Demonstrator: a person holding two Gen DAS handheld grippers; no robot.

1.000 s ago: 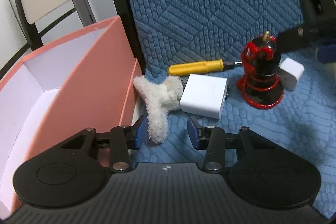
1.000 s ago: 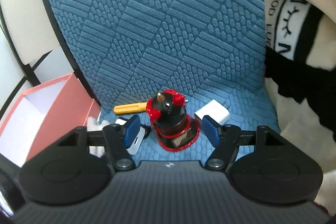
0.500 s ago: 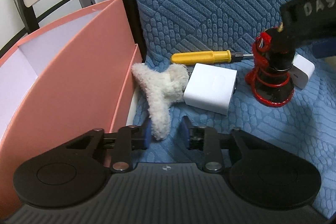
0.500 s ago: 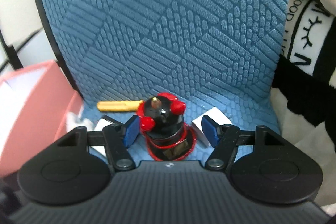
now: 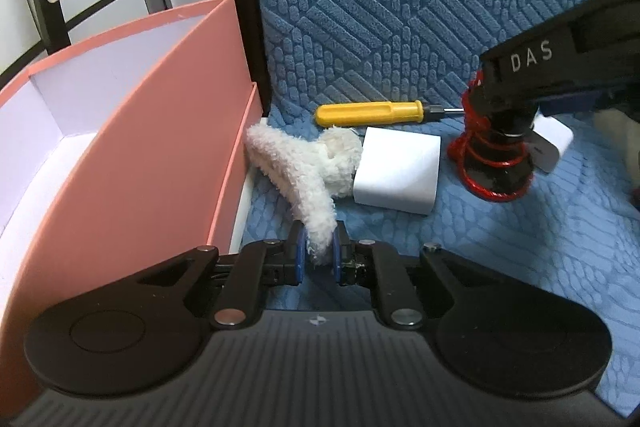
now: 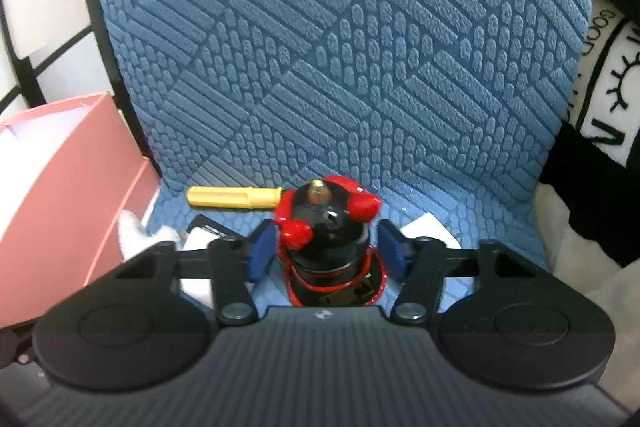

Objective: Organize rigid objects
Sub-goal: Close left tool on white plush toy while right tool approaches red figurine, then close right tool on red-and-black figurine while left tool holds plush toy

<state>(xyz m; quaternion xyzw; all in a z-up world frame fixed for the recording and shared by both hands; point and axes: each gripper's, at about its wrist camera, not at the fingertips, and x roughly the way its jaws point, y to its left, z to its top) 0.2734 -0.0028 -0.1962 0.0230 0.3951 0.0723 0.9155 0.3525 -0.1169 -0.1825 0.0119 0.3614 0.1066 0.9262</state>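
So in the left wrist view, the left gripper (image 5: pixel 319 254) has its blue pads pinched in tight on the near tip of a fluffy white plush hair claw clip (image 5: pixel 308 171), which lies on the blue textured seat cushion (image 5: pixel 500 247) with its far end leaning up against a white rectangular charger block (image 5: pixel 396 173). Just left of the clip is the tall wall of a pink cardboard box with a white inside (image 5: pixel 132 155). Behind the charger there's a yellow-handled screwdriver (image 5: pixel 370 112) lying sideways near the backrest, and off to the right a black figurine wrapped in red wire with a round base (image 5: pixel 494 163), with a smaller white adapter (image 5: pixel 554 143) right beside it. Over in the right wrist view, the right gripper (image 6: pixel 325 251) has its jaws spread apart on either side of that same black and red figurine (image 6: pixel 324 235), pads close to it but with a gap on both sides, so not gripping. The screwdriver (image 6: pixel 234 197) shows behind it, the pink box (image 6: pixel 68 183) sits at the left edge, and a black-and-white lettered fabric (image 6: pixel 600 107) hangs at the right.
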